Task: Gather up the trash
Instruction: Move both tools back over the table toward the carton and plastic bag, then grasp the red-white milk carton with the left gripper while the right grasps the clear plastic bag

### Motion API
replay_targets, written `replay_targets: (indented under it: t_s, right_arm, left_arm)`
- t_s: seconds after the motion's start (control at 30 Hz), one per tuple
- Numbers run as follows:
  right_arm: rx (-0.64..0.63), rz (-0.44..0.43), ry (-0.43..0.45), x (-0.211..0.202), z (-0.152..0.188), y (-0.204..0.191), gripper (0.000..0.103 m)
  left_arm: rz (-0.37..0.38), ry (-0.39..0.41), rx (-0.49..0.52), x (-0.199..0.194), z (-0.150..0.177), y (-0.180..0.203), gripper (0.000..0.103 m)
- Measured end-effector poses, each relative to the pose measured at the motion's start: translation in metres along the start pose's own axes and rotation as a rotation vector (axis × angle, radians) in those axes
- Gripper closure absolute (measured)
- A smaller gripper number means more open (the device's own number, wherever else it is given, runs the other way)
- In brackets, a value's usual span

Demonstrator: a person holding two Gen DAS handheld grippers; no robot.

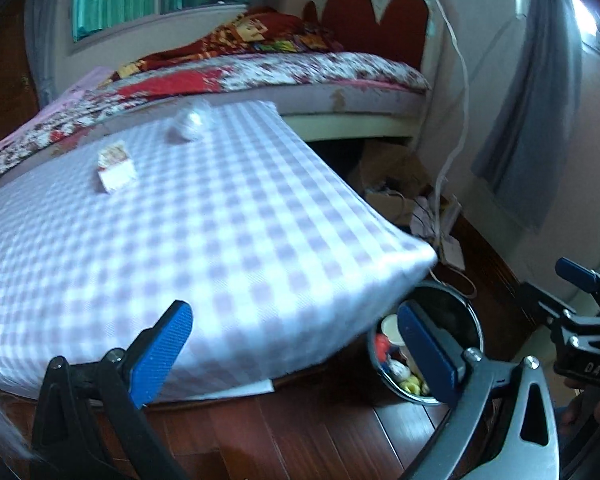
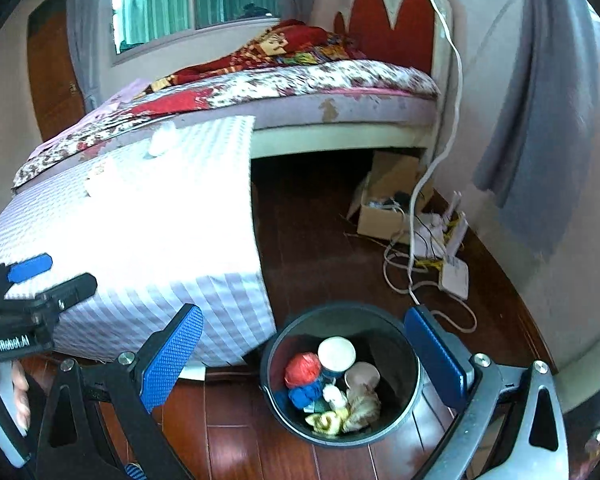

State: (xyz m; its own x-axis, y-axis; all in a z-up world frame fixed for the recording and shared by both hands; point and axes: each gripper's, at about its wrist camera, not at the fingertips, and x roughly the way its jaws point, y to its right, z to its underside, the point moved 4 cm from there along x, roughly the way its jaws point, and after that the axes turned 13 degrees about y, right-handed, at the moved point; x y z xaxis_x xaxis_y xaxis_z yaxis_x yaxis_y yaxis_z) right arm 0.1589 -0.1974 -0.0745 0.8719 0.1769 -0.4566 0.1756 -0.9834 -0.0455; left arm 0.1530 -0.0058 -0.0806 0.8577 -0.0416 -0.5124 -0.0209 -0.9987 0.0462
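Left gripper (image 1: 296, 344): spread wide, empty — above table edge.
Right gripper (image 2: 304, 344): spread wide, empty — over bin (image 2: 414, 384).
Table (image 1: 228, 216): carton (image 1: 116, 168), crumpled wad (image 1: 186, 126).

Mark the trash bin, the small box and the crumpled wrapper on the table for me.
trash bin (image 2: 414, 380), right wrist view, inner wall.
small box (image 1: 116, 170), left wrist view, top face.
crumpled wrapper (image 1: 186, 126), left wrist view, middle.

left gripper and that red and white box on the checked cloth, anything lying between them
Nothing: in the left wrist view only bare checked cloth runs from the left gripper to the box.
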Motion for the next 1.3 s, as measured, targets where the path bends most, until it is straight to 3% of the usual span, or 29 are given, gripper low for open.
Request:
replay_targets:
  t_s: [0.3,0.53,0.63,0.83,0.9,1.0,1.07,1.3]
  right_arm:
    - [-0.059,-0.118,0.032,0.037,-0.050,-0.048,0.001]
    - [-0.136,-0.213,0.020,0.108,-0.088,-0.109,0.001]
    - [-0.173,-0.221,0.005,0.146,-0.100,-0.135,0.001]
    - [-0.230,-0.246,-0.057,0.220,-0.110,-0.178,0.001]
    - [-0.242,-0.254,-0.078,0.240,-0.112,-0.187,0.001]
    - [-0.236,-0.282,-0.124,0.272,-0.116,-0.205,0.001]
    - [-0.238,-0.292,-0.141,0.288,-0.120,-0.215,0.001]
    - [-0.191,-0.329,-0.190,0.334,-0.131,-0.247,0.001]
  left_arm:
    - [-0.168,0.053,-0.052,0.009,-0.048,-0.087,0.001]
    - [-0.298,0.031,-0.120,0.057,-0.069,-0.163,0.001]
    - [-0.309,0.007,-0.158,0.092,-0.073,-0.187,0.002]
    - [-0.297,-0.039,-0.229,0.155,-0.077,-0.214,0.019]
    - [-0.303,-0.068,-0.215,0.176,-0.078,-0.220,0.020]
    - [-0.319,-0.093,-0.190,0.191,-0.080,-0.226,0.023]
    - [-0.325,-0.112,-0.151,0.201,-0.082,-0.235,0.033]
    - [-0.280,-0.116,-0.142,0.217,-0.084,-0.268,0.050]
